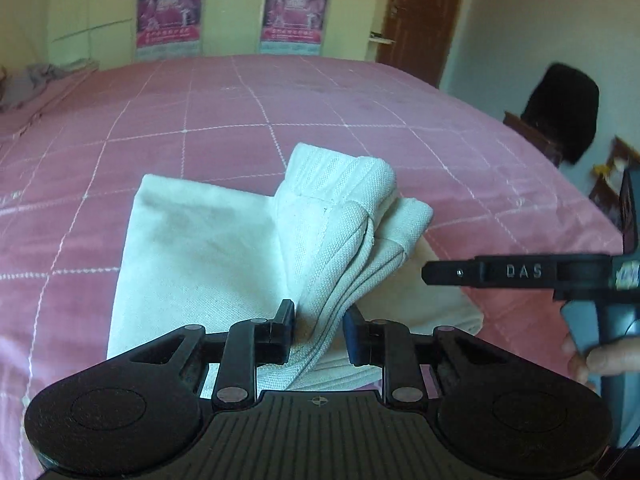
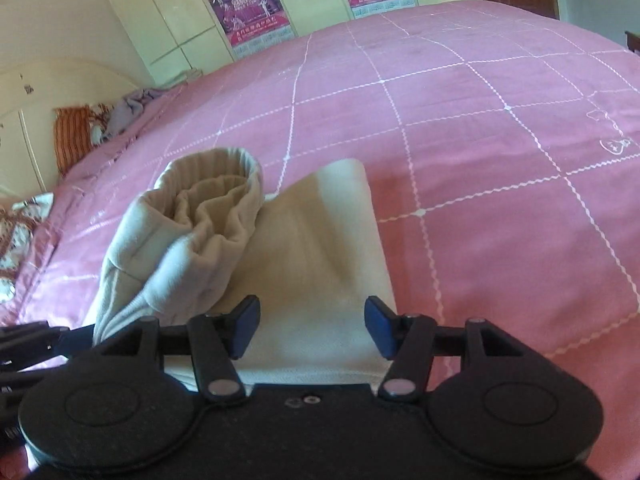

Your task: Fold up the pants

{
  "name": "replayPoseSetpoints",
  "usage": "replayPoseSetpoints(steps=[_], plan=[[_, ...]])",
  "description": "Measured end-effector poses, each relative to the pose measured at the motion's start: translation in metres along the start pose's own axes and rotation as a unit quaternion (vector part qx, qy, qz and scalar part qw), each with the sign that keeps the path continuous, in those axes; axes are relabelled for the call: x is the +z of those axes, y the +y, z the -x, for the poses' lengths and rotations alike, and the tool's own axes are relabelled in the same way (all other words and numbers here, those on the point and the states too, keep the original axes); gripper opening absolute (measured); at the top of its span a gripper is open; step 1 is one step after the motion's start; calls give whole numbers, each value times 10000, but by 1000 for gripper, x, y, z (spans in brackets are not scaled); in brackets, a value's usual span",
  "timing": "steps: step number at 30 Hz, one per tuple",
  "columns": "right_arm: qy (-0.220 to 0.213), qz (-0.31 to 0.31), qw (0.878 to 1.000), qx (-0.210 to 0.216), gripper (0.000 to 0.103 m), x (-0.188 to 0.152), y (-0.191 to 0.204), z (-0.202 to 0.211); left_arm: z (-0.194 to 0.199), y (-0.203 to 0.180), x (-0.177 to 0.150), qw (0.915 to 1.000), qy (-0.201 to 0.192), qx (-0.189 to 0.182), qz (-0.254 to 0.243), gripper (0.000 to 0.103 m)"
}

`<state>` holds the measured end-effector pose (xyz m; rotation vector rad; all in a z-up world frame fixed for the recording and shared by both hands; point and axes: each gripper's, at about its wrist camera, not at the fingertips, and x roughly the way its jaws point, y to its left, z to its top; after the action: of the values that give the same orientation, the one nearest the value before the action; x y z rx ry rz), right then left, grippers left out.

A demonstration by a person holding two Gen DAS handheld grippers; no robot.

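White pants [image 1: 200, 248] lie folded on the pink checked bedspread [image 1: 240, 112]. One thick fold with the ribbed waistband [image 1: 340, 176] rises off the flat part and runs down into my left gripper [image 1: 320, 322], which is shut on it; the cloth fills the narrow gap. In the right wrist view the waistband [image 2: 216, 184] curls up on the left of the pants [image 2: 312, 240]. My right gripper [image 2: 312, 326] hangs open over the flat near end, nothing between its blue pads [image 2: 244, 324]. A hand [image 1: 600, 356] holds it at the right edge of the left wrist view.
The bedspread [image 2: 480, 140] stretches far beyond and to the right of the pants. Pillows [image 2: 72, 136] and a grey garment [image 2: 128, 112] lie at the head end on the left. Wardrobe doors with posters [image 1: 292, 8], a brown door [image 1: 424, 12] and a black chair [image 1: 560, 112] stand beyond the bed.
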<state>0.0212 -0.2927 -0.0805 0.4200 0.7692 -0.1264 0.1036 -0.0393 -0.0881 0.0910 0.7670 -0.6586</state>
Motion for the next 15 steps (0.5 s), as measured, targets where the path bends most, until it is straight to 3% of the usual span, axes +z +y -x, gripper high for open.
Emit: replayPoseSetpoints(steps=[6,9,12,15], plan=[[50,-317,9995,57,58,-3,-22,11,32,-1,-2,9995,-192,-229,76,25],[69,-681,9974,241,59,-6,-30,16,15,21,0,9959,13,-76,907,25],[97,-870,9948,526,59,-8,-26,19,-12,44,-7,9869,257,145,1585,25],[243,-945,9923,760,61,-9,-15,13,-40,44,-28,9824,774,25,1699,25]])
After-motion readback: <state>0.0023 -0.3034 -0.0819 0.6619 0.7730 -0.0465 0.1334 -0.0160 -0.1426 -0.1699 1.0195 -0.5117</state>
